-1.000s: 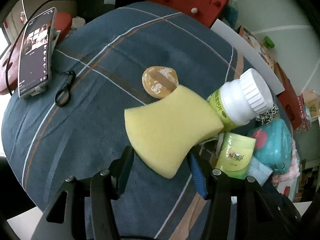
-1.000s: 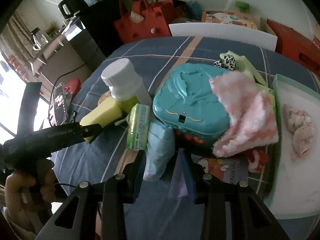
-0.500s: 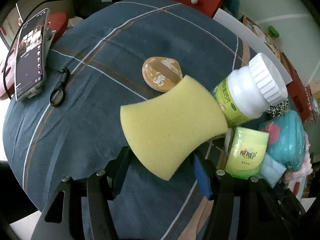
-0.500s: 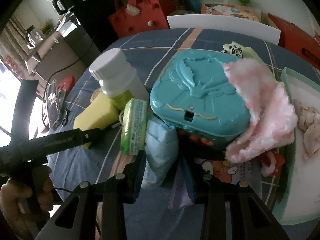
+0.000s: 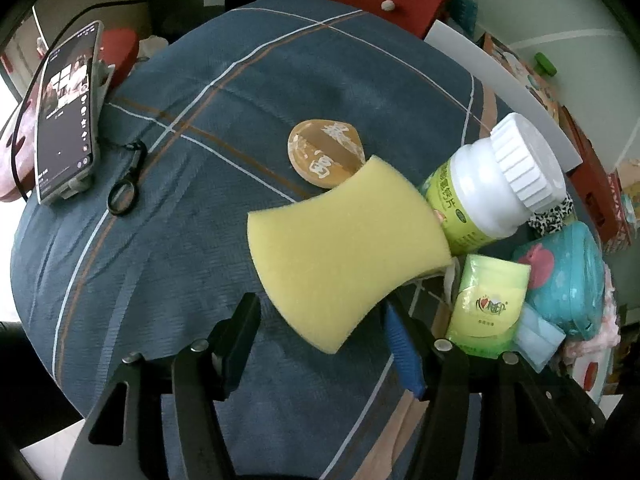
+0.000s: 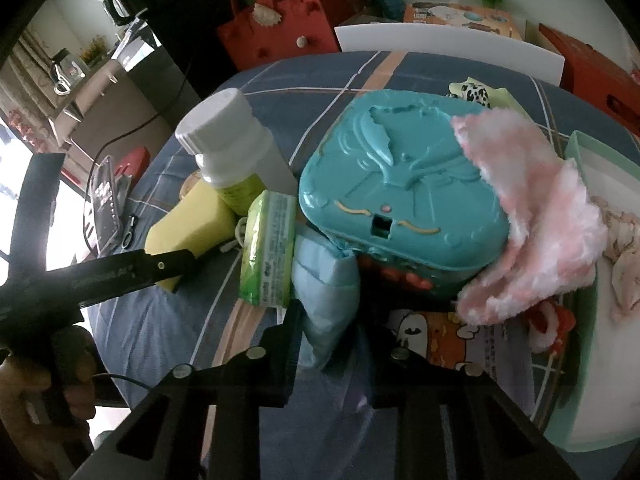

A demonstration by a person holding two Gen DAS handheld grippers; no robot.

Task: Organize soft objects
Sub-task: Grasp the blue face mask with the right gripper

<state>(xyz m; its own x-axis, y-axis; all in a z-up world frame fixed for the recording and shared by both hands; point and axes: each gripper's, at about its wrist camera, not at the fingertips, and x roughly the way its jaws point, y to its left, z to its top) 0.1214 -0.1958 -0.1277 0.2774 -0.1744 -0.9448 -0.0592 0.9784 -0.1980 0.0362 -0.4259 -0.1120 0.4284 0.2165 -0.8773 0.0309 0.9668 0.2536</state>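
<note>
One yellow sponge [image 5: 344, 256], one white bottle [image 5: 496, 184], one teal case [image 6: 400, 192], one pink cloth [image 6: 536, 216]

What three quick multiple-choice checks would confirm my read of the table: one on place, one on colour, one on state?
1. What lies draped over a corner of the teal case?
A. a phone
B. a pink fluffy cloth
C. a key ring

2. What colour is the sponge?
A. yellow
B. blue
C. red

3. How is the white bottle closed?
A. the cap lies beside it
B. it has no cap
C. its ribbed cap is on

Answers:
1 B: the right wrist view shows the cloth hanging over the case's right corner.
2 A: both views show the sponge pale yellow.
3 C: the white cap sits on the bottle's neck in the left wrist view.
</note>
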